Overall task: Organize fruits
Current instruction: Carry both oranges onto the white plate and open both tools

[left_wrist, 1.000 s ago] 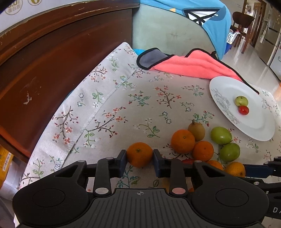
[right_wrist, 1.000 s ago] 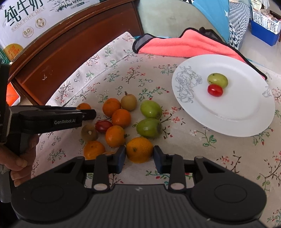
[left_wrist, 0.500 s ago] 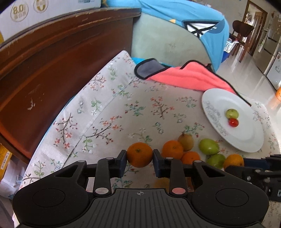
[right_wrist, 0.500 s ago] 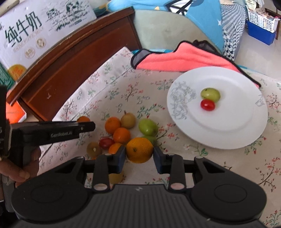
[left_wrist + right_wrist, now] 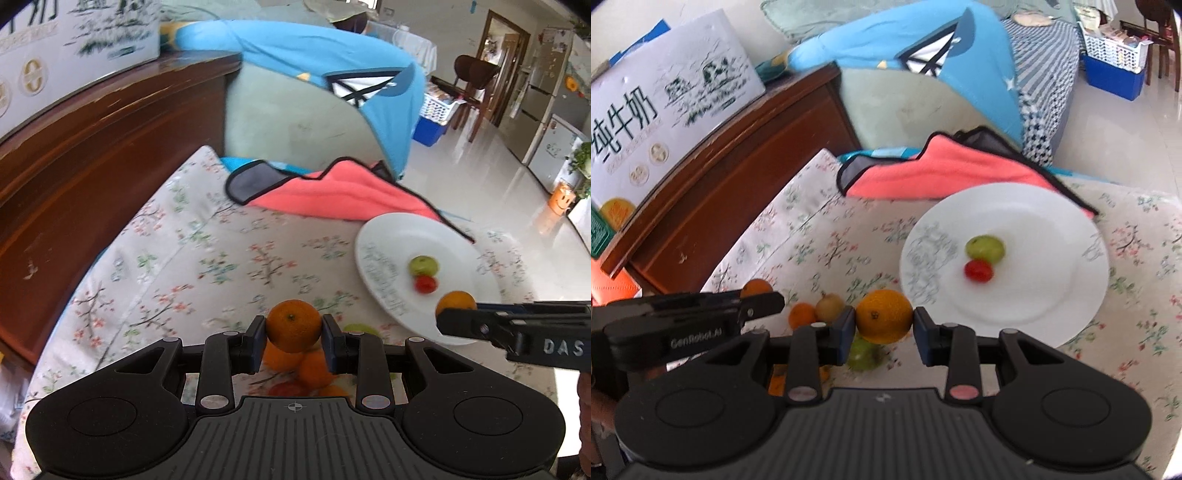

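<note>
My left gripper (image 5: 293,332) is shut on an orange (image 5: 293,325) and holds it above the fruit pile (image 5: 310,369) on the floral cloth. My right gripper (image 5: 884,323) is shut on a larger orange (image 5: 884,320), lifted near the left rim of the white plate (image 5: 1052,295). The plate holds a green fruit (image 5: 984,249) and a red tomato (image 5: 978,270). In the left wrist view the right gripper (image 5: 517,328) with its orange (image 5: 456,301) hangs over the plate's (image 5: 388,236) near edge. The left gripper also shows in the right wrist view (image 5: 701,317).
More oranges (image 5: 802,314), a brown fruit (image 5: 830,308) and a green fruit (image 5: 864,354) lie on the cloth below the grippers. A pink towel (image 5: 945,170) lies behind the plate. A dark wooden cabinet (image 5: 713,192) with a milk carton (image 5: 665,107) borders the left side.
Both grippers have risen off the cloth with their oranges. The right gripper has moved towards the plate; the fruit pile now lies well below both.
</note>
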`<control>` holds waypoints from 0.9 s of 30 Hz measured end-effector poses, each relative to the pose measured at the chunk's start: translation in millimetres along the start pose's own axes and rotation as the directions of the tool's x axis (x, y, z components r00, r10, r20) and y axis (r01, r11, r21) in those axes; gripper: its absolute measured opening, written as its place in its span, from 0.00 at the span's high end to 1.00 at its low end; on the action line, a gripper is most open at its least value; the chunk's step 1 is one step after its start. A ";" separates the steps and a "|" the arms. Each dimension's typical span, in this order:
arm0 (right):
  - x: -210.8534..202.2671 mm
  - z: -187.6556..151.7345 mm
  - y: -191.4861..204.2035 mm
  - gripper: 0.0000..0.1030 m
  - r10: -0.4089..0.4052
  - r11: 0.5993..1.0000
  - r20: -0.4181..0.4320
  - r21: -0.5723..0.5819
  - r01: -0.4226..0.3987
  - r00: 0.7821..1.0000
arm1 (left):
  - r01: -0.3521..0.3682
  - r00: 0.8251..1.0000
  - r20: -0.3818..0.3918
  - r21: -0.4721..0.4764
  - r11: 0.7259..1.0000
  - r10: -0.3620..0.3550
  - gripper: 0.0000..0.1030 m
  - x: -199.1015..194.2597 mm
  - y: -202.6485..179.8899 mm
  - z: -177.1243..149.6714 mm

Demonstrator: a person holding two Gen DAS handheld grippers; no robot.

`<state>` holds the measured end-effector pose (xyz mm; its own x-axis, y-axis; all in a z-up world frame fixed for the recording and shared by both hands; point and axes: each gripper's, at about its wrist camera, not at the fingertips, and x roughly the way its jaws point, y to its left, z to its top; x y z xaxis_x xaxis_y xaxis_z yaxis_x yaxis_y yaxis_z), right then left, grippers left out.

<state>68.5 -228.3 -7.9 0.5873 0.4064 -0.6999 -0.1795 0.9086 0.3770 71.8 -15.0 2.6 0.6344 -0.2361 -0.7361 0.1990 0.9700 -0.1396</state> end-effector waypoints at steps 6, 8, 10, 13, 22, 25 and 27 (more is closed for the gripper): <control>-10.1 11.8 -19.6 0.67 -0.040 0.999 0.041 0.030 0.039 0.998 | 0.041 0.999 0.008 0.010 0.999 -0.041 0.72 3.1 -21.7 7.3; -12.6 15.1 -27.3 0.67 -0.053 0.998 0.049 0.044 0.051 0.997 | 0.052 0.999 0.007 0.013 0.999 -0.052 0.72 5.3 -28.8 9.0; -13.7 17.4 -34.6 0.67 -0.064 0.997 0.051 0.057 0.061 0.997 | 0.063 0.998 0.006 0.016 0.998 -0.063 0.72 8.0 -36.5 10.2; -13.7 20.0 -45.0 0.67 -0.083 0.994 0.051 0.079 0.078 0.995 | 0.073 0.997 0.003 0.021 0.997 -0.074 0.72 12.6 -48.3 11.7; -11.9 20.6 -74.6 0.67 -0.115 0.982 0.035 0.156 0.108 0.993 | 0.094 0.995 -0.027 0.025 0.995 -0.093 0.72 33.5 -75.3 11.7; -9.6 20.2 -85.5 0.67 -0.129 0.975 0.027 0.188 0.122 0.991 | 0.096 0.995 -0.040 0.025 0.995 -0.095 0.72 42.0 -83.0 10.5; -6.9 19.7 -91.7 0.67 -0.138 0.971 0.022 0.201 0.131 0.990 | 0.096 0.994 -0.050 0.026 0.995 -0.095 0.72 47.1 -87.2 9.5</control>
<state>96.6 -316.3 -25.7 0.6235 0.2747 -0.7320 0.0612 0.9162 0.3960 91.4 -111.2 -13.6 0.5746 -0.3239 -0.7516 0.2783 0.9410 -0.1928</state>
